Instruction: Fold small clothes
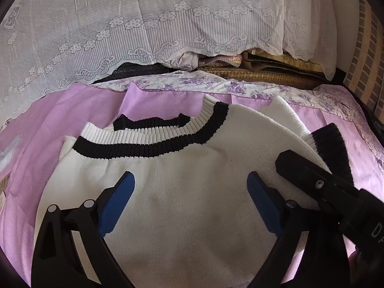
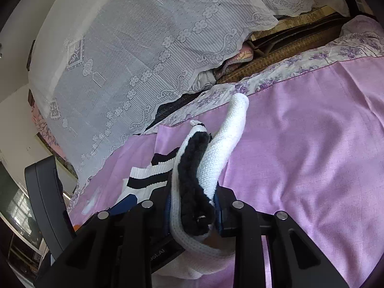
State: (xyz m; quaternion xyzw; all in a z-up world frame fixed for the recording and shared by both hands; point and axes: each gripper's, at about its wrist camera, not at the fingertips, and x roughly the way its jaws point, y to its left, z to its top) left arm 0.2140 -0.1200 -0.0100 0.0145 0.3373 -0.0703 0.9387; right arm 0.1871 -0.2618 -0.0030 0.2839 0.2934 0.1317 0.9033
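A white knit sweater [image 1: 192, 216] with a black-striped ribbed collar [image 1: 148, 144] lies front up on a lilac sheet [image 1: 43, 132]. My left gripper [image 1: 190, 187] hovers over the sweater's chest, its blue pads [image 1: 120, 192] wide apart and holding nothing. In the right wrist view my right gripper [image 2: 192, 206] is shut on the black cuff [image 2: 192, 168] of the sweater's sleeve [image 2: 230, 139], which rises off the sheet [image 2: 312, 144] in a curve. The left wrist view shows that gripper [image 1: 288, 165] at the sweater's right side, with the cuff [image 1: 333, 144] behind it.
A white lace cover [image 1: 144, 24] drapes over a pile along the back of the bed. A purple floral border [image 1: 216, 84] edges the sheet. Behind it lie a woven mat [image 1: 264, 72] and bundled cloth [image 1: 216, 60]. A brick wall [image 1: 367, 60] stands at the right.
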